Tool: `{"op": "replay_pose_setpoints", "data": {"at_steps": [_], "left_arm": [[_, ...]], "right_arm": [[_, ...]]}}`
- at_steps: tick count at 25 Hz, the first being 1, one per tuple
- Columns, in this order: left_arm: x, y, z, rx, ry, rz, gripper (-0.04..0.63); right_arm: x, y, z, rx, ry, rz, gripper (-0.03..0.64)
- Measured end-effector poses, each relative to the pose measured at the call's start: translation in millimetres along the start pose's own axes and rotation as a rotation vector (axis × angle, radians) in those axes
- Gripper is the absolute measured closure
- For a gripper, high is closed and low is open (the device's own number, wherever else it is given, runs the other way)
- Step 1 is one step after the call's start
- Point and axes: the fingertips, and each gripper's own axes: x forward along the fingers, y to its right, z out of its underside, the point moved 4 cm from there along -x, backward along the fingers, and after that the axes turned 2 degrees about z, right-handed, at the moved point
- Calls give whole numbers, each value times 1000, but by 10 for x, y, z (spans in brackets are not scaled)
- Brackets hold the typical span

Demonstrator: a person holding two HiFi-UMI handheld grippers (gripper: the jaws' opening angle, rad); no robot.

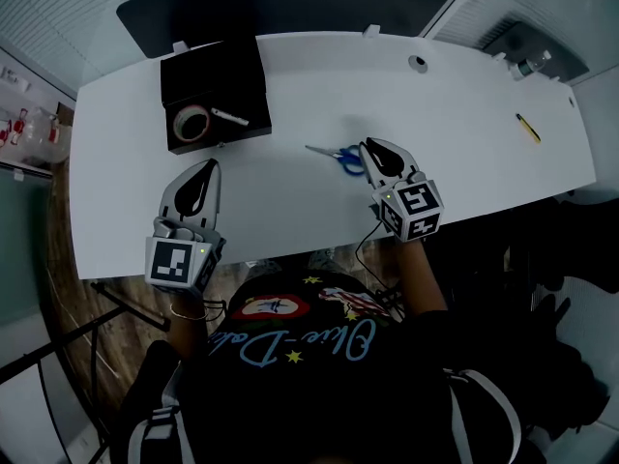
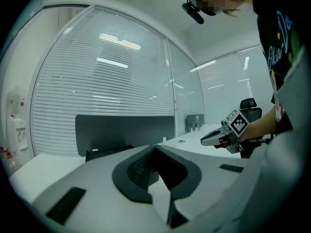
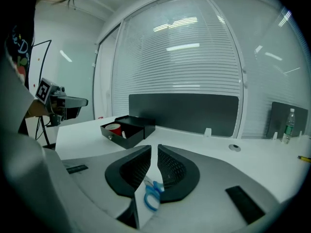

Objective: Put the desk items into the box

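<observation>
White desk [image 1: 464, 114]: one box [image 1: 215, 73], one scissors [image 1: 340, 155], perhaps one pen [image 1: 527, 128]; left fingers [image 1: 198, 189] together, right fingers [image 1: 385, 159] slightly apart.

This is an office. A long white worktop [image 1: 464, 114] with a round cable grommet [image 1: 417, 63] toward 1 o'clock backs onto a dark privacy screen [image 1: 280, 3] along its 12 o'clock edge. Behind that, slatted blinds [image 2: 97, 81] cover a full-height window wall. Glass partitions [image 2: 228, 91] run off at 2 o'clock, with ceiling strip lights mirrored in them. A black high-backed chair [image 2: 248, 104] stands by the glass. Stationery lies about: blue-handled scissors [image 1: 340, 155] mid-worktop and a tape roll [image 1: 191, 122] at 10 o'clock.
</observation>
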Motion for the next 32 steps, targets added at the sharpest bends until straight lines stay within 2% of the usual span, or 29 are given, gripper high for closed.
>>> {"op": "replay_pose_setpoints", "data": {"at_steps": [7, 17, 25, 30, 32], "left_arm": [[-34, 145, 23, 2, -22, -43, 600], [-91, 305, 12, 20, -28, -96, 600], [-87, 393, -24, -6, -33, -163, 600], [-84, 423, 10, 61, -35, -154, 600], [-86, 434, -7, 45, -35, -170, 600]], "right_arm": [[18, 29, 246, -79, -120, -118, 548], [100, -13, 466, -159, -198, -269, 548], [171, 21, 544, -211, -225, -323, 546], [235, 30, 577, -234, -238, -361, 540], [253, 31, 593, -244, -247, -372, 537]]}}
